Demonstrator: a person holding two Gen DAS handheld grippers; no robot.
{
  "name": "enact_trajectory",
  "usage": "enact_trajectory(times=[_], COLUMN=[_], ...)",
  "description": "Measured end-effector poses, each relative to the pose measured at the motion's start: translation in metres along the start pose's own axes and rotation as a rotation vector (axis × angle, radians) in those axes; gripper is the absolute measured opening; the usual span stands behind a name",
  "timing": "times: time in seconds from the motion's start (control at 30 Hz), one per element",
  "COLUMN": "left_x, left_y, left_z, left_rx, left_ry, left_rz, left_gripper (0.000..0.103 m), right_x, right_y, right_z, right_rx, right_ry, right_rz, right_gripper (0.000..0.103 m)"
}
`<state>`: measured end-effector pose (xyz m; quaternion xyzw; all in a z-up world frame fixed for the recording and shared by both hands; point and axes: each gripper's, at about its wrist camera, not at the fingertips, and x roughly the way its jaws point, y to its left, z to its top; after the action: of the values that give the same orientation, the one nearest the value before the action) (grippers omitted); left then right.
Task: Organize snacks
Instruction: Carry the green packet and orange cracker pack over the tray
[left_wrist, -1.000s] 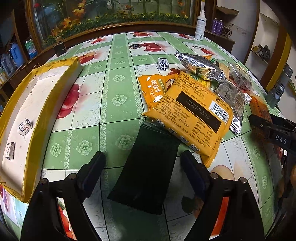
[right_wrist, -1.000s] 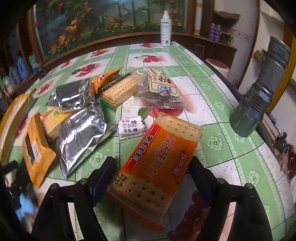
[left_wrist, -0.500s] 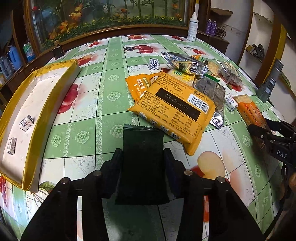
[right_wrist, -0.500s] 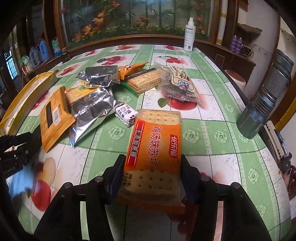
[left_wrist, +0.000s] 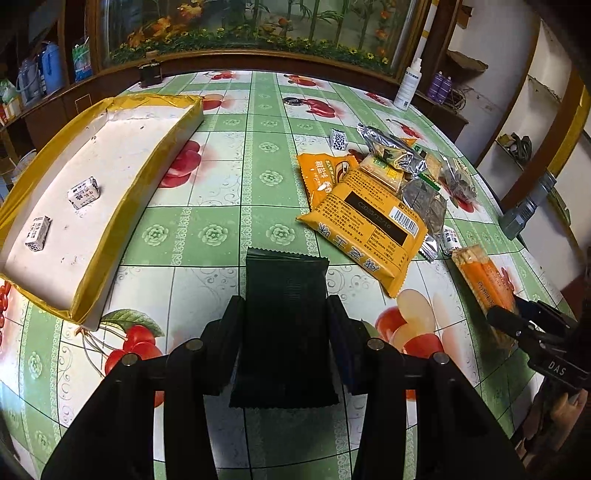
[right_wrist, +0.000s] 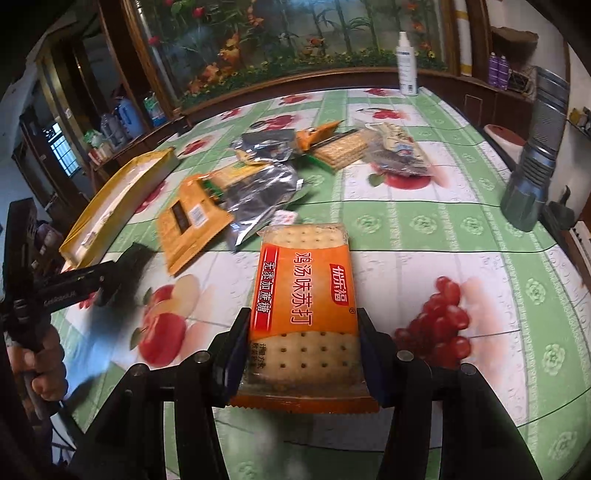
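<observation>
Two claws were mid-pickup, the left gripper (left_wrist: 286, 332) clamped on a flat dark-green foil packet (left_wrist: 286, 314), the right gripper (right_wrist: 301, 343) on an orange cracker pack (right_wrist: 304, 306), needing carriage next to the yellow-rimmed tray (left_wrist: 122, 206) ahead-left.

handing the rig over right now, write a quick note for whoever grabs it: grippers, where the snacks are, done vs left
Left gripper: shut on the dark green packet, held above the table.
Right gripper: its jaws have just closed on the orange cracker pack, also held up.
Tray: yellow-edged, at the table's left, holds two small wrapped candies.
Done: those two candies are in the tray.
Left: both held packs, plus the pile mid-table: yellow bag, silver packets, crackers, and loose candies.
</observation>
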<state>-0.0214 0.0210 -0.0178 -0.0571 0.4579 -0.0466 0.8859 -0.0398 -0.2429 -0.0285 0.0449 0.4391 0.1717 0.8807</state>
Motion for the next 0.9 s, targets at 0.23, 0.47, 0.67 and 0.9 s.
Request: enact_trajectory(times=[0.23,0.47,0.67,0.9], left_x=[-0.018,-0.033,-0.038,-0.047], left_y=[0.007,0.024,0.033,0.042], left_z=[0.000,0.003,0.004,0.008], left_rx=[-0.014,-0.054,-0.075,-0.093], left_ry=[-0.050,-0.100,-0.117,-0.142], left_rz=[0.068,0.130,0.141,0.144], left_gripper=[0.042,0.042,0.042,0.042], right_x=[0.007,0.010,0.013,0.019], right_y=[0.046,0.085,0.106,0.123], right_z=[0.004,0.013,0.020,0.029], right_rx=[-0.076,-0.149,-0.185,-0.204], right_ry=[0.003,-0.004,-0.006,-0.005], right_rz=[0.076,0.145,0.177,0.208], right_gripper=[0.055,0.054,0.054,0.054])
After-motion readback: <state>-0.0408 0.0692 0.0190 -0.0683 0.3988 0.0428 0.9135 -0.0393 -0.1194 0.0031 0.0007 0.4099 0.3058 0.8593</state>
